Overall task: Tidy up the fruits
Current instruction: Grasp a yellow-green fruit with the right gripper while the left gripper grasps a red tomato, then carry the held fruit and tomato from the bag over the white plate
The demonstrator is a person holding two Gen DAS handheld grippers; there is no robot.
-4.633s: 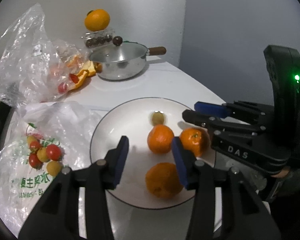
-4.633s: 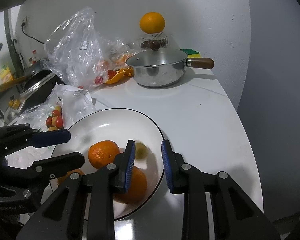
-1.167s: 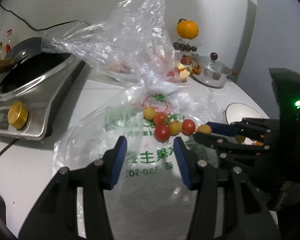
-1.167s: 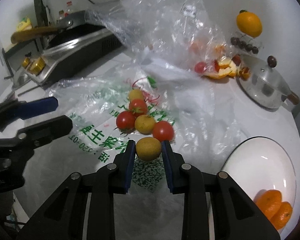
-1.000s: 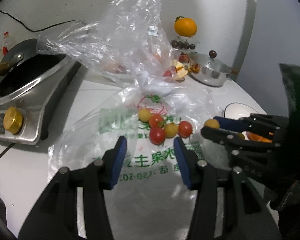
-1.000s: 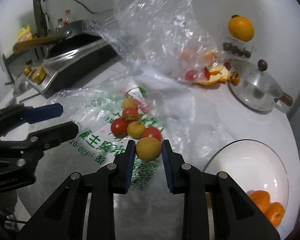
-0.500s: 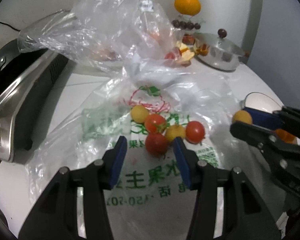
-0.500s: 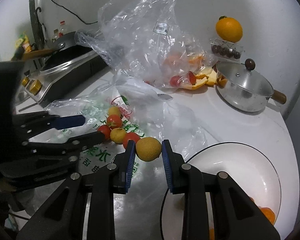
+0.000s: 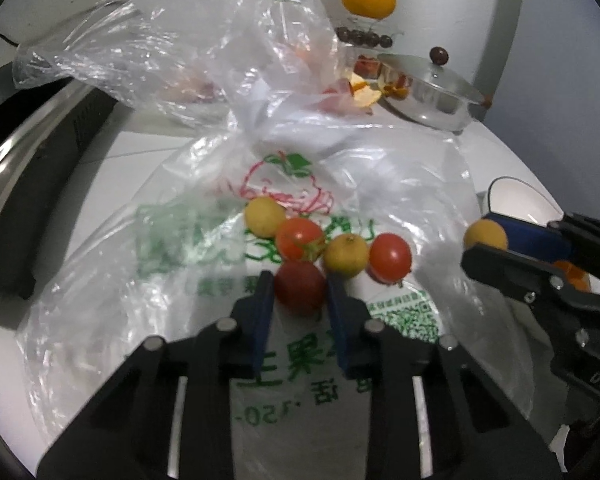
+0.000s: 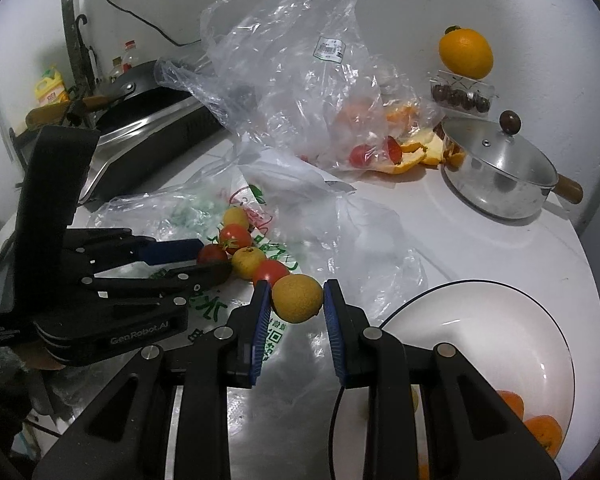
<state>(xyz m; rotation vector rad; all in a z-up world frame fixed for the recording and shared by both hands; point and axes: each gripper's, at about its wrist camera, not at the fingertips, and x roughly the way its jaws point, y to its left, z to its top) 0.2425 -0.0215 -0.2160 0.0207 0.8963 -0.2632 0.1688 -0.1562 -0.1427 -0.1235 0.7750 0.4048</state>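
Note:
Several red and yellow cherry tomatoes (image 9: 344, 254) lie on a printed plastic bag (image 9: 284, 360). My left gripper (image 9: 298, 294) has its jaws close around a dark red tomato (image 9: 300, 288) that lies on the bag. My right gripper (image 10: 296, 300) is shut on a yellow tomato (image 10: 297, 298) and holds it above the bag, left of the white plate (image 10: 480, 320). The plate holds oranges (image 10: 540, 436) at its near right. In the left wrist view the right gripper (image 9: 496, 242) with the yellow tomato (image 9: 485, 234) is at the right.
A crumpled clear bag (image 10: 300, 80) with fruit and orange peel (image 10: 412, 152) lies behind. A lidded steel saucepan (image 10: 500, 176) stands at the back right, with an orange (image 10: 465, 53) on a box of cherries (image 10: 460, 94). A cooker with a pan (image 10: 140, 112) is at the left.
My left gripper has moved forward and narrowed its jaws around the dark red tomato. My right gripper has carried the yellow tomato right, closer to the plate.

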